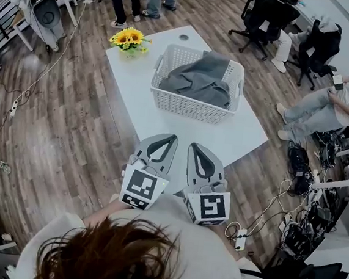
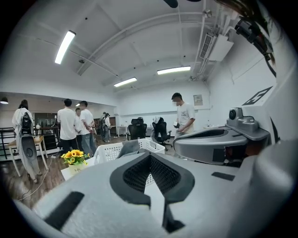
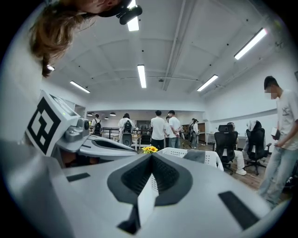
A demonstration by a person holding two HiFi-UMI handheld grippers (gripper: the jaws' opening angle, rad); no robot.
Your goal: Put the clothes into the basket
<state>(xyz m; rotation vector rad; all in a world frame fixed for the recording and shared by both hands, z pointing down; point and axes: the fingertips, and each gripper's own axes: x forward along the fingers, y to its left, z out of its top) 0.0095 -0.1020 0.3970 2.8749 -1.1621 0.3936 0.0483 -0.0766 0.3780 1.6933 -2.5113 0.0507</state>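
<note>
A white slatted basket stands on the white table with grey clothes lying inside it, one fold draped over the far rim. Both grippers sit side by side over the table's near edge, well short of the basket. My left gripper is shut with nothing in it; my right gripper is shut and empty too. From the left gripper view the basket and the clothes show beyond the closed jaws. In the right gripper view the basket shows ahead at the right.
A pot of yellow sunflowers stands on the table's far left corner. Office chairs and a seated person are to the right. Several people stand at the back of the room. Cables lie on the wooden floor.
</note>
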